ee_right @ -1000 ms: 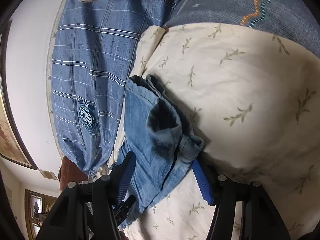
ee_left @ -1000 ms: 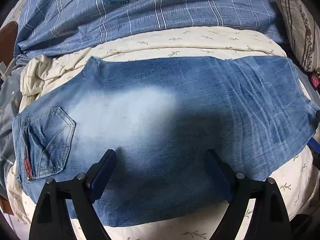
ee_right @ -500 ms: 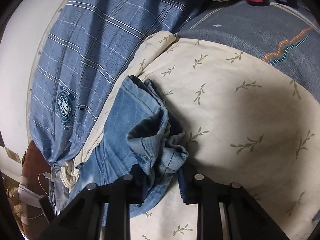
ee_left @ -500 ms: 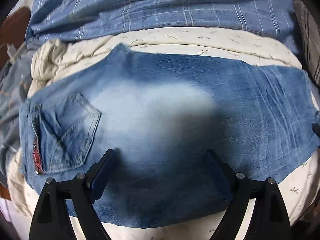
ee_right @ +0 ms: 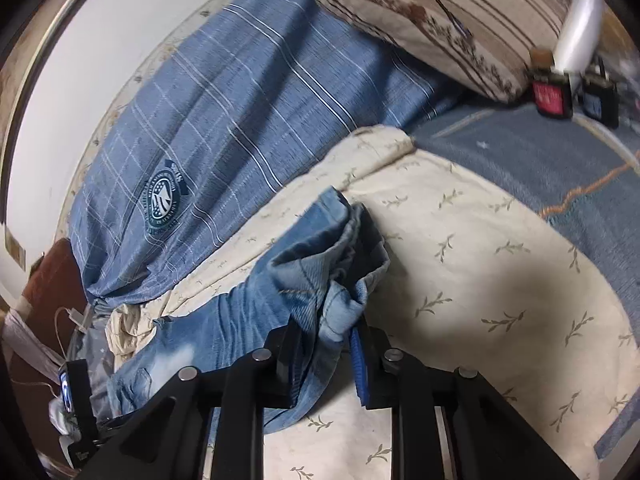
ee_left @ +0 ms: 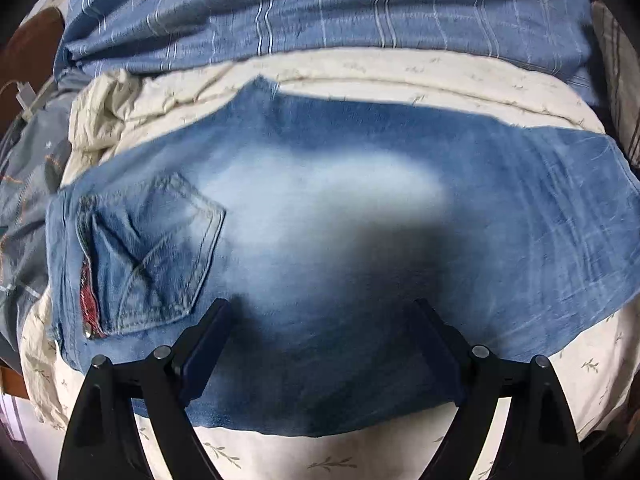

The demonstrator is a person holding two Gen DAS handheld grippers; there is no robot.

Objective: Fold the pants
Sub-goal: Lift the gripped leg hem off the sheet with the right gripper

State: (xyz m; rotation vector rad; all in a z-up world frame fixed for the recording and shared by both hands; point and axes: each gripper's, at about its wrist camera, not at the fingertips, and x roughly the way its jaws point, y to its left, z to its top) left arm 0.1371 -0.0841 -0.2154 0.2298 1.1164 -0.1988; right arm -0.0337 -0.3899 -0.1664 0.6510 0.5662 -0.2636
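So my right gripper (ee_right: 325,354) has gone from wide open a second ago to clamped down on the bunched hem end of the faded blue denim pants (ee_left: 340,248), and that end now sits lifted off the cream leaf-print sheet (ee_right: 480,288) instead of lying there. My left gripper (ee_left: 320,344) is spread wide as before with nothing in it, hovering over the pants, which lie flat across the sheet, back pocket (ee_left: 156,252) at left and now nearer the middle of the view.

Both grippers: left gripper (ee_left: 320,344) and right gripper (ee_right: 324,354) have black angular arms, silver round screws, 2 dark-blue finger pads each.
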